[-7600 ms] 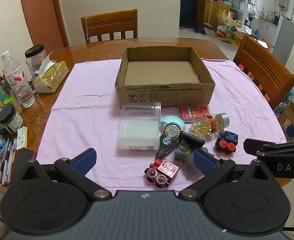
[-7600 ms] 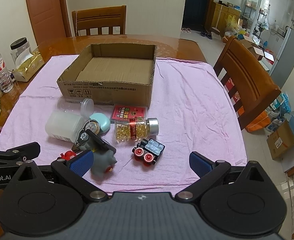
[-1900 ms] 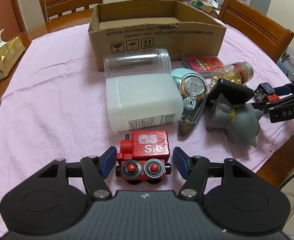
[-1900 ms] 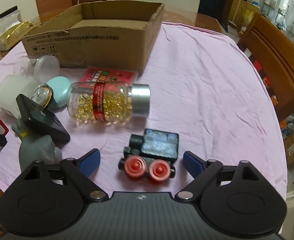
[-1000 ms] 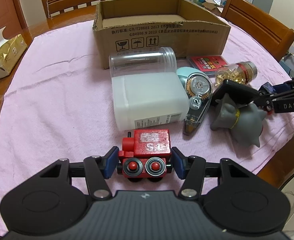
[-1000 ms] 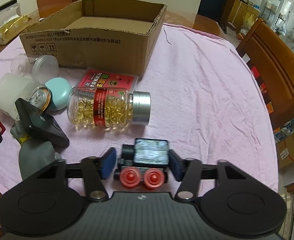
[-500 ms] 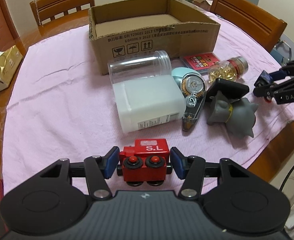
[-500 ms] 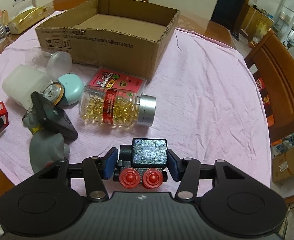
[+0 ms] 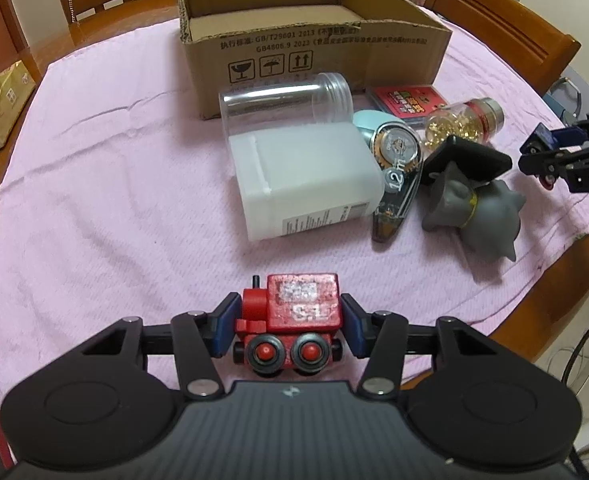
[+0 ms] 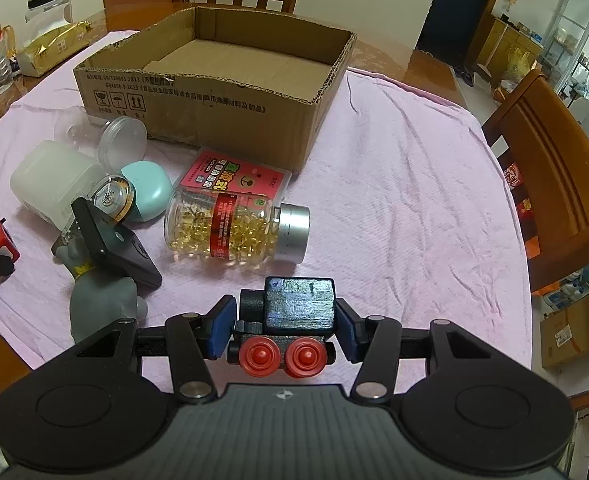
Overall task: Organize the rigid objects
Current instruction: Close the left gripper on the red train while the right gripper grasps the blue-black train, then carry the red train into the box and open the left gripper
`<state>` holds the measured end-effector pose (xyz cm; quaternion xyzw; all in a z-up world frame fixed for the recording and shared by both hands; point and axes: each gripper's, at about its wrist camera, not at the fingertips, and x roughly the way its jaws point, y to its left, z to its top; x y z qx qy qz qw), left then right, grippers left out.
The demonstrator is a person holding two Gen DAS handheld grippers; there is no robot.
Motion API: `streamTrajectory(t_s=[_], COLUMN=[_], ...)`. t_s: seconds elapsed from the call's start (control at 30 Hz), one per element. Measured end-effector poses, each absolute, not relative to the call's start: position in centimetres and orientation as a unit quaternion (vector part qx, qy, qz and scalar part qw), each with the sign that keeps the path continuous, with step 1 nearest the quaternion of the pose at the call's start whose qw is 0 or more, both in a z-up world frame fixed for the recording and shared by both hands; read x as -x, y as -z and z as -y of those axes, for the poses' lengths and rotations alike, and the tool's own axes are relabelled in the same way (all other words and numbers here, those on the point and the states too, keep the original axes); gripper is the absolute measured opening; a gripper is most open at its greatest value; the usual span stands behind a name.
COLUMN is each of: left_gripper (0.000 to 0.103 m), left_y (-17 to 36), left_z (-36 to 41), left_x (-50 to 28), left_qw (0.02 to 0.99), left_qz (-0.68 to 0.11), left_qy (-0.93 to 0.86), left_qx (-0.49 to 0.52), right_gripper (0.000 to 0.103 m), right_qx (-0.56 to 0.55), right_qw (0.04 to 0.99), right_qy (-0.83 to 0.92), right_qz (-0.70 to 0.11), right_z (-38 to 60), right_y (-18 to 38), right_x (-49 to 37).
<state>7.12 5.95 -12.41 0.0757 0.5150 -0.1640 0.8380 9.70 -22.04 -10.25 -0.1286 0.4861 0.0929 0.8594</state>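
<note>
Jaws clenched: left gripper (image 9: 290,326) on red toy train (image 9: 294,316). Right gripper (image 10: 281,326) grasping black toy train (image 10: 290,318). Both above pink cloth (image 10: 394,184).

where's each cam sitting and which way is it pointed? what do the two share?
Left wrist: rides the left gripper, looking forward over the pink cloth to the cardboard box; its fingers clamp the red toy train; the right gripper shows at the right edge.
Right wrist: rides the right gripper, facing the box from the right; its fingers clamp the black toy train.
Shared: box, capsule bottle, grey figure.
</note>
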Motion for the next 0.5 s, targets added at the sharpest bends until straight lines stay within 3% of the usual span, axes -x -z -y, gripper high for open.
streamTrajectory(t_s=[0.5], left_gripper=[0.05], left_y=[9.5], left_z=[-6.6], left_x=[-7.8], left_qw=[0.833], left_qz=[-0.502], left_qy=[0.214], left_qx=[-0.093], right_gripper=[0.057], right_qx=[0.136], right_qw=[0.862], right_qy=[-0.092], right_qz=[-0.48], right_z=[21.3], right_y=[7.9], right_x=[-9.3])
